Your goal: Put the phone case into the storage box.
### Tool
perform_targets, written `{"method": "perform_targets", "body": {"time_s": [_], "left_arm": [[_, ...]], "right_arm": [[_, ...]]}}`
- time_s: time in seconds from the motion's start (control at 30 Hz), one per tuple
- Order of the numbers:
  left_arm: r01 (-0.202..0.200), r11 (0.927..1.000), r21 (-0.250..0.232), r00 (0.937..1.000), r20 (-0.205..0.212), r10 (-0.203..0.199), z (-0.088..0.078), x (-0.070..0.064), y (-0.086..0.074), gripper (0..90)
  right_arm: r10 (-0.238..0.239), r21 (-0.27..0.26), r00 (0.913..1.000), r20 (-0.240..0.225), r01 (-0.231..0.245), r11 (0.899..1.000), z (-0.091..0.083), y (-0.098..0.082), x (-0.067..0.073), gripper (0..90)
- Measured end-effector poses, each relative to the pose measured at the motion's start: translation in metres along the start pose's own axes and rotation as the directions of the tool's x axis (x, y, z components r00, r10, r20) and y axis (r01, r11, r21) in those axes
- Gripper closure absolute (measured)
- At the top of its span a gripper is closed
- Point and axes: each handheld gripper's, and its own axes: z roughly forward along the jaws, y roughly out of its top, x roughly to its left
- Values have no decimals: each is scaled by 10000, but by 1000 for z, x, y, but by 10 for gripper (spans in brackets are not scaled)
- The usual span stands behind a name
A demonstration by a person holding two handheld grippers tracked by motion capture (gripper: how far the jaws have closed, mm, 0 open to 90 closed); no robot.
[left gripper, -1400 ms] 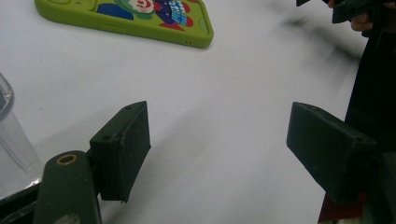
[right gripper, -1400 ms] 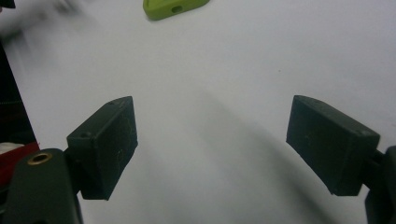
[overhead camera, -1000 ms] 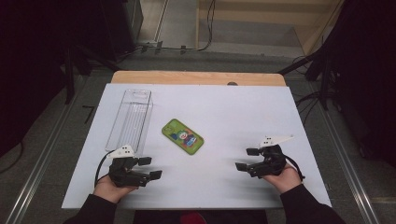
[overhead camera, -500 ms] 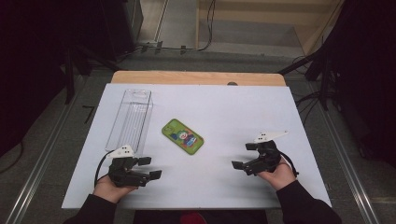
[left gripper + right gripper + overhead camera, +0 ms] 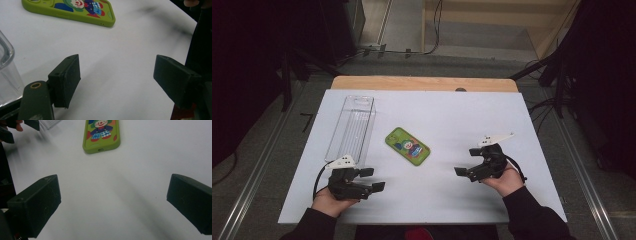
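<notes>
High view, left edge: clear plastic box (image 5: 352,127) stands on the white table (image 5: 447,200), long axis running away from me, just beyond my left hand.
Left claw: my left gripper (image 5: 369,180) rests near the table's front edge, jaws spread wide, nothing between them, touching nothing that I can see.
Left gripper view: green phone case (image 5: 72,10) lies ahead and to the upper left of my jaws, well apart; the box's corner (image 5: 6,65) sits just beside my left jaw.
Centre: phone case (image 5: 407,146) lies flat, printed side up, between my two hands, long axis slanting from far-left to near-right.
Nearer hand: I judge the near end points toward my right side, though both hands lie about equally off.
Right claw: my right gripper (image 5: 464,167) is released, jaws wide, empty.
Right gripper view: case's short end (image 5: 101,135) faces me straight ahead, slightly left of centre.
</notes>
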Motion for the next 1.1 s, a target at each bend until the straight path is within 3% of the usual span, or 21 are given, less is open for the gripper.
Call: {"method": "perform_targets", "body": {"time_s": [0.57, 0.6, 1.1], "left_arm": [[25, 10000, -50, 10000, 33, -25, -1, 1, 0, 223], [-115, 9999, -56, 9999, 49, 115, -1, 0, -1, 222], [-272, 9996, 1, 9995, -160, 272, 0, 1, -1, 221]], "right_arm": [[-313, 52, 9995, 81, 312, 9995, 9, 17, 4, 0], [-308, -4, 9995, 53, 308, 9995, 10, 19, 4, 0], [-358, -230, 9994, 20, 359, 9991, 19, 35, 7, 0]]}}
